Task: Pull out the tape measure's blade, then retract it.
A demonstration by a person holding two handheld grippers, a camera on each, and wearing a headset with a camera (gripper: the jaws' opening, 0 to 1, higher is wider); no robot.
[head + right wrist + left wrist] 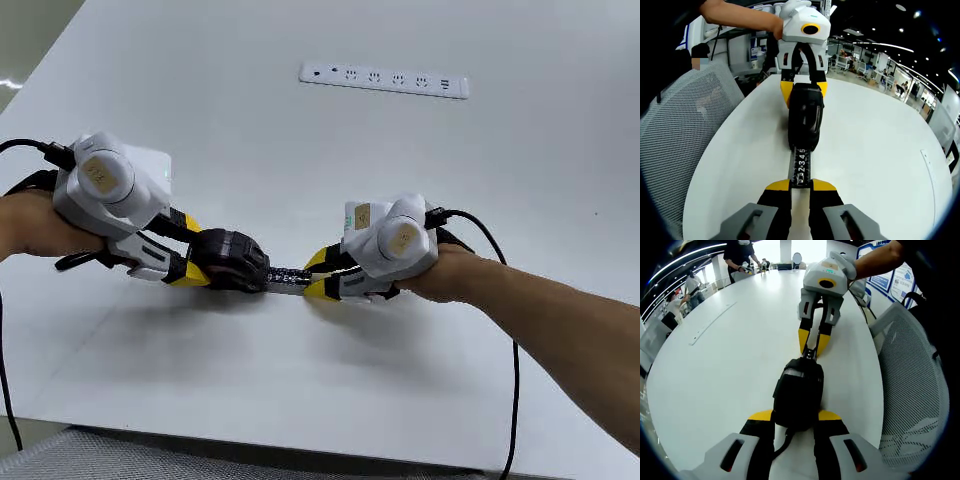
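White worktop (300,150): left hand-held gripper (195,250) clamps the tape measure (232,260); right hand-held gripper (316,274) pinches the blade (287,276), drawn out slightly.

Left gripper (192,252) and right gripper (318,273): rounded pale grey housings with tan labels, black jaws tipped yellow, black cables (514,370) at rear.

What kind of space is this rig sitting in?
Probably an open-plan office or lab: a large white table with a power strip on it, a mesh chair beside it, and other people at desks behind.
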